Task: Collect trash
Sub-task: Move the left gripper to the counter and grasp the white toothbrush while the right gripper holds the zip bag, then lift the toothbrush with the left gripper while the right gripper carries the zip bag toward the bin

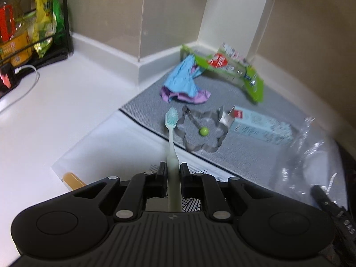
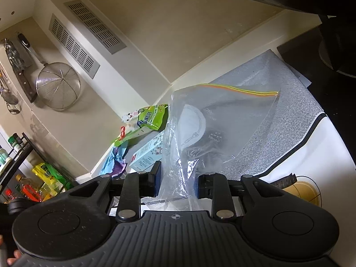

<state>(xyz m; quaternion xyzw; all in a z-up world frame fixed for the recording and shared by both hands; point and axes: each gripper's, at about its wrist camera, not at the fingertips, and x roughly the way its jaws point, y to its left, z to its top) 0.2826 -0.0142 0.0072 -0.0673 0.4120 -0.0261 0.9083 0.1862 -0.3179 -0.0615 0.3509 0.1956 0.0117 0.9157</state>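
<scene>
My left gripper (image 1: 173, 170) is shut on the handle of a pale toothbrush (image 1: 171, 138), whose teal-bristled head points away over the grey mat (image 1: 244, 155). On the mat beyond lie a metal flower-shaped ring (image 1: 200, 133), a blue and purple glove (image 1: 182, 82), a green wrapper (image 1: 233, 71) and a pale blue carton (image 1: 260, 126). My right gripper (image 2: 179, 178) is shut on the bunched edge of a clear zip bag (image 2: 218, 129), which stands up over the mat with its coloured zip strip on top. That bag (image 1: 316, 155) also shows at the right of the left wrist view.
A black rack (image 1: 64, 22) with an oil bottle and yellow packets stands at the far left, with a power strip and white cable (image 1: 29, 80) in front. A wire strainer (image 2: 57, 86) hangs on the wall. A black hob (image 2: 322, 71) borders the mat's right side.
</scene>
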